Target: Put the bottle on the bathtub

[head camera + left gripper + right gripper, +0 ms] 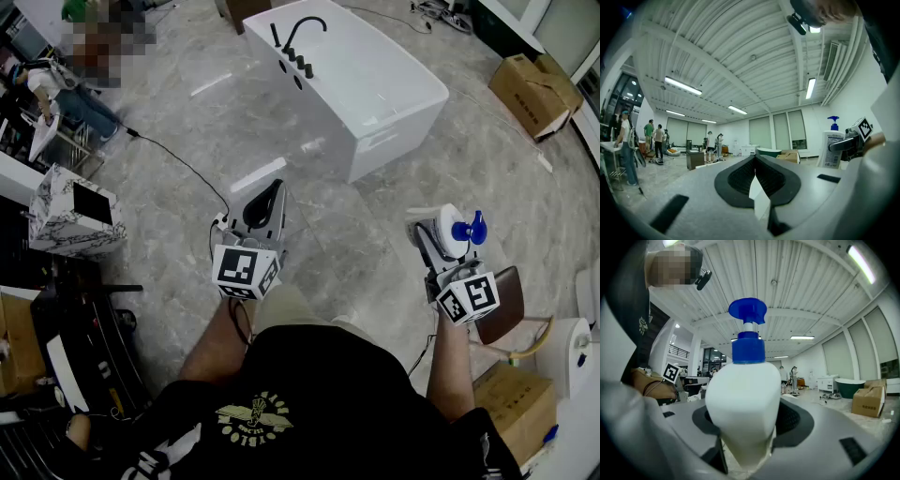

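A white bathtub [375, 84] with a black faucet [302, 30] stands on the floor ahead of me, at the top of the head view. My right gripper [439, 232] is held up at the right, shut on a white bottle [454, 231] with a blue pump top. In the right gripper view the bottle [743, 404] fills the middle, upright between the jaws. My left gripper [263, 208] is raised at the left, shut and empty; its black pads [740, 177] meet. From the left gripper view the bottle [830, 149] shows at the far right.
A marbled box [70, 214] and dark equipment stand at the left. A black cable [178, 164] runs over the grey floor. Cardboard boxes [530, 94] lie right of the tub, another box [511, 405] and a brown stool [502, 306] at my right.
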Demonstrator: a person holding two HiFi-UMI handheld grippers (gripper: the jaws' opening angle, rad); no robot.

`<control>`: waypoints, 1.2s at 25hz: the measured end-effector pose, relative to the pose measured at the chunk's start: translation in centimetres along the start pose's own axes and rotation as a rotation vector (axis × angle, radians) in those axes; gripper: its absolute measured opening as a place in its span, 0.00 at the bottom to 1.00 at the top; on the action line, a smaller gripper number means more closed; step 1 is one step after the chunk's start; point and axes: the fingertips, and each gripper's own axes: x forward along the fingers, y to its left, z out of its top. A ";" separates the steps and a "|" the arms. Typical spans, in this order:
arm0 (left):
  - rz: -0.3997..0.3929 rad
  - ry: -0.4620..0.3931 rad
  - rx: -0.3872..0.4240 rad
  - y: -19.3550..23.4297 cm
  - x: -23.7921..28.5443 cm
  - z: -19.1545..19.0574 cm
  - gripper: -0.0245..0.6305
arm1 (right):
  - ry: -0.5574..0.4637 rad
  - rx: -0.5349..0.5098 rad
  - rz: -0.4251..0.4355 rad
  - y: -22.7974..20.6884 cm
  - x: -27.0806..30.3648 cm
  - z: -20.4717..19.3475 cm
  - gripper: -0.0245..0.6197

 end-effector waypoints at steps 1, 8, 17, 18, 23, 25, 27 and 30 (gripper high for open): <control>0.003 0.002 0.011 0.0 0.0 0.0 0.05 | 0.003 0.008 0.009 -0.2 0.1 -0.1 0.45; 0.004 0.014 0.050 0.3 1.7 -0.9 0.05 | -0.026 0.041 -0.017 -2.6 0.8 -0.7 0.45; -0.051 0.036 0.054 3.4 6.2 -2.9 0.05 | -0.029 0.030 -0.061 -4.8 5.9 -0.6 0.45; -0.056 0.035 0.048 3.8 6.8 -2.9 0.05 | -0.033 0.028 -0.065 -4.8 6.5 -0.4 0.45; -0.094 0.017 0.072 6.3 9.9 -2.5 0.05 | -0.030 0.018 -0.087 -5.7 9.8 -0.1 0.45; -0.096 0.013 0.057 7.7 11.3 -2.4 0.05 | -0.027 0.026 -0.090 -6.0 11.5 -0.1 0.45; -0.101 0.015 0.031 8.9 12.8 -2.4 0.05 | -0.023 0.031 -0.089 -6.2 13.1 0.0 0.45; -0.114 0.026 0.040 10.3 15.0 -2.8 0.05 | -0.018 0.052 -0.092 -6.6 15.3 0.0 0.45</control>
